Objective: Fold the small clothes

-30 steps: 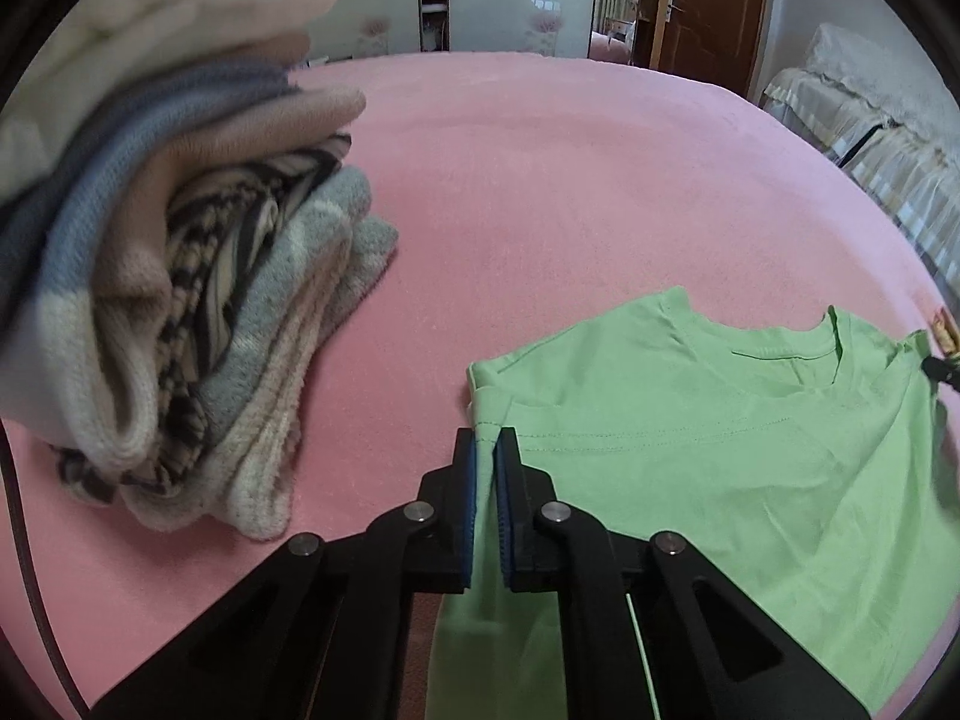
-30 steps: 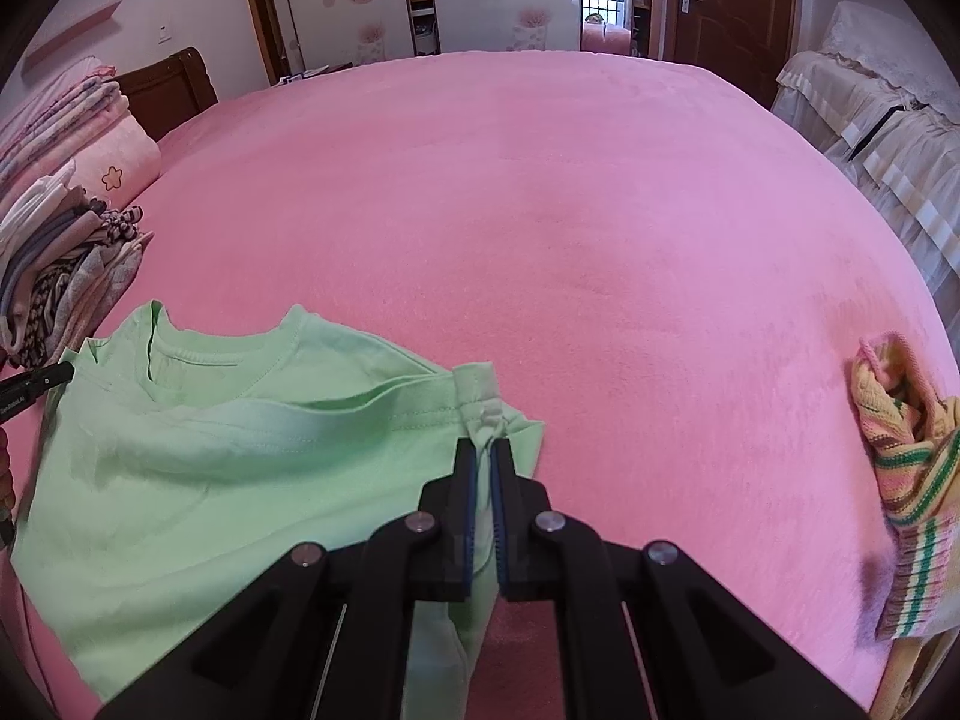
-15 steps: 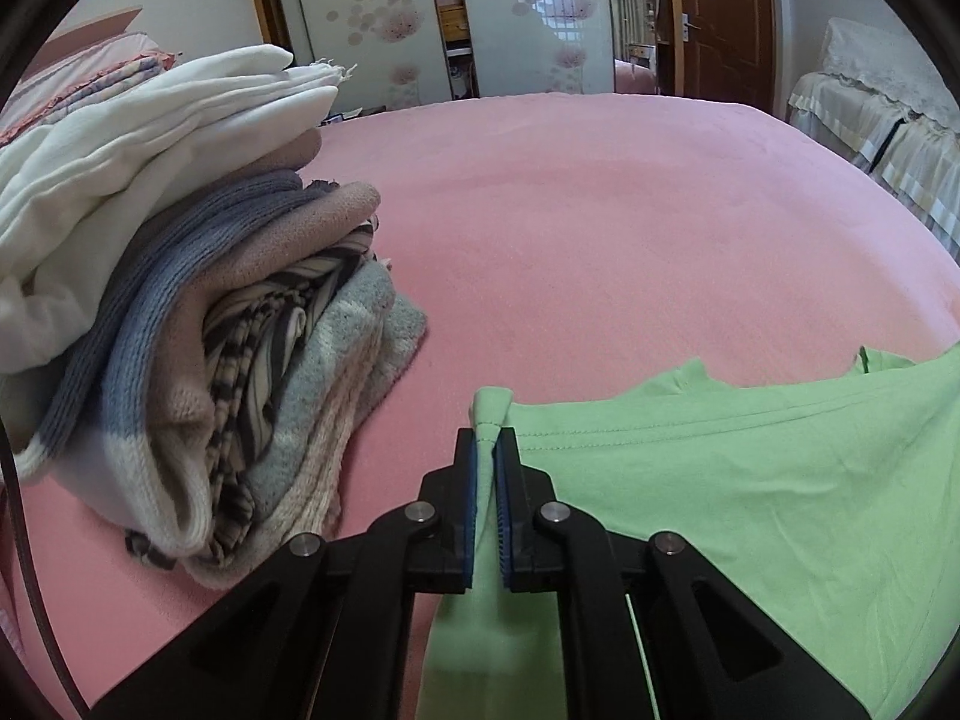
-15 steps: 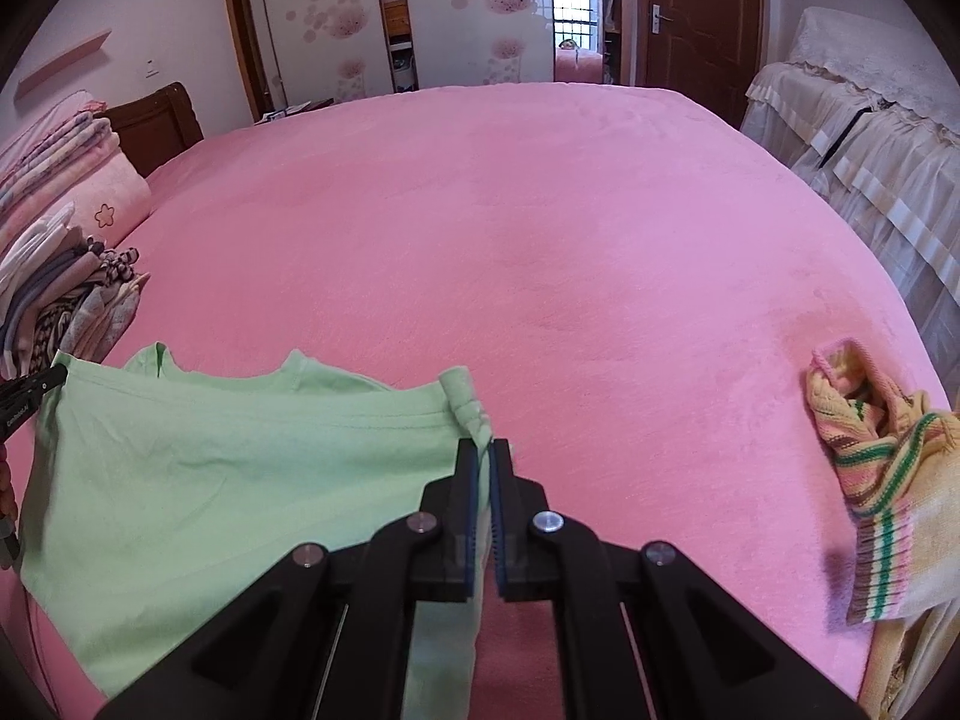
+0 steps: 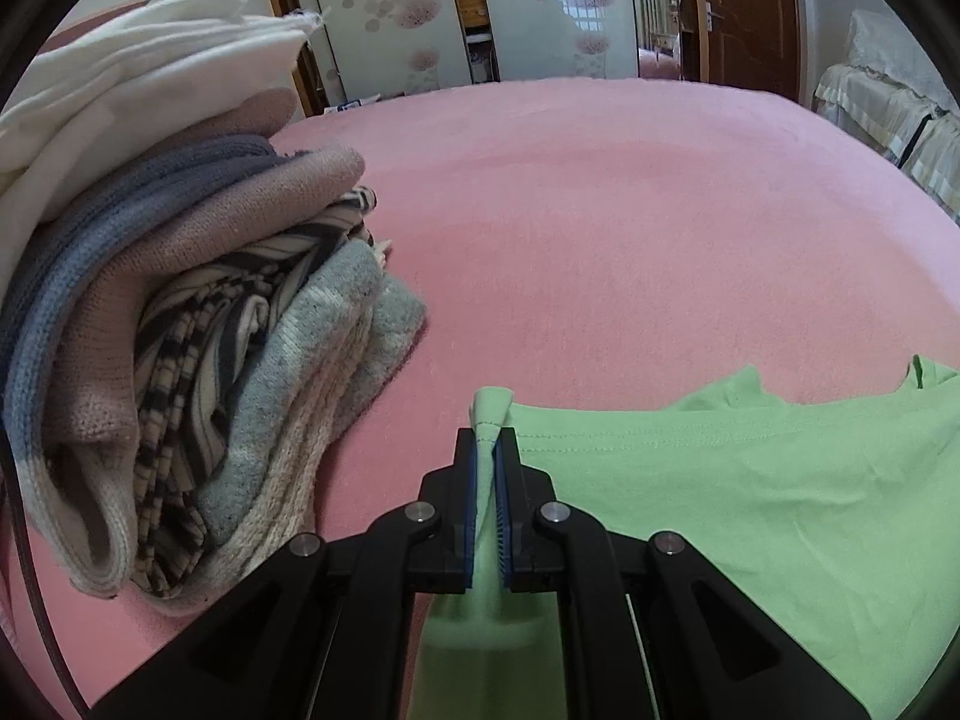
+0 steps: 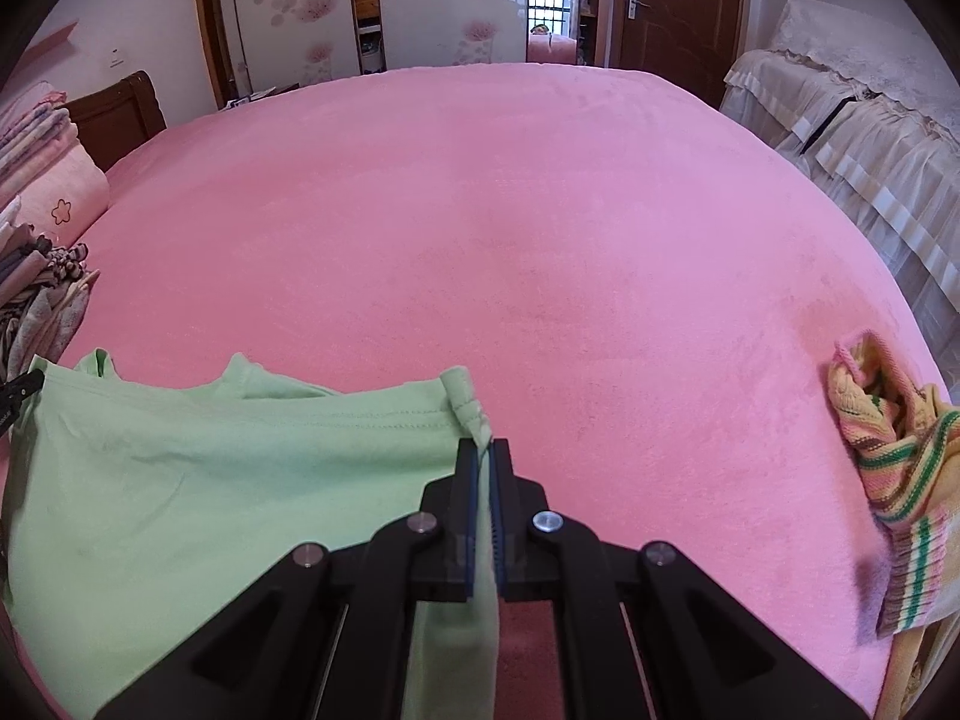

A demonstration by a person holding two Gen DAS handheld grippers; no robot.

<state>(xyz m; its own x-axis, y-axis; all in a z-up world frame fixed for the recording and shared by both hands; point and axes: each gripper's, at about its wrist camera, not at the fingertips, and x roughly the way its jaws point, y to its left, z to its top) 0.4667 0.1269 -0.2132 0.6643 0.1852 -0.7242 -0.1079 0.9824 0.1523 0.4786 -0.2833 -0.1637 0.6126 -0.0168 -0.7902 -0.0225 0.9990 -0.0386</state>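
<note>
In the left wrist view, our left claw (image 5: pixel 487 450) is squeezed tight on one corner of the green shirt (image 5: pixel 750 510). A little bunch of green cloth pokes up between the blue pads. The rest of the shirt spreads out toward 3 o'clock and hangs down below the claw toward 6 o'clock. It covers the low right part of the view, over the pink bed (image 5: pixel 630 228). At 9 o'clock sits a pile (image 5: pixel 198 324) of folded clothes, just beside the claw but not touching it. The pile has white, blue, tan, striped and grey pieces. Far back at 12 o'clock we see doors with pink flowers (image 5: pixel 396 6).

In the right wrist view, our right claw (image 6: pixel 483 453) is clamped on another corner of the same shirt (image 6: pixel 210 468). The cloth bunches at the tips and a strip hangs down under the claw. From here the shirt stretches toward 9 o'clock, and its neck hole shows along the top edge. The tip of the left claw (image 6: pixel 21 387) peeks in at the far left, at the shirt's other corner. The pile (image 6: pixel 42 294) is at 9 o'clock, at the edge of the view. At 3 o'clock a yellow striped cloth (image 6: pixel 894 468) lies on the bed's (image 6: pixel 510 210) edge, well apart from the shirt.
</note>
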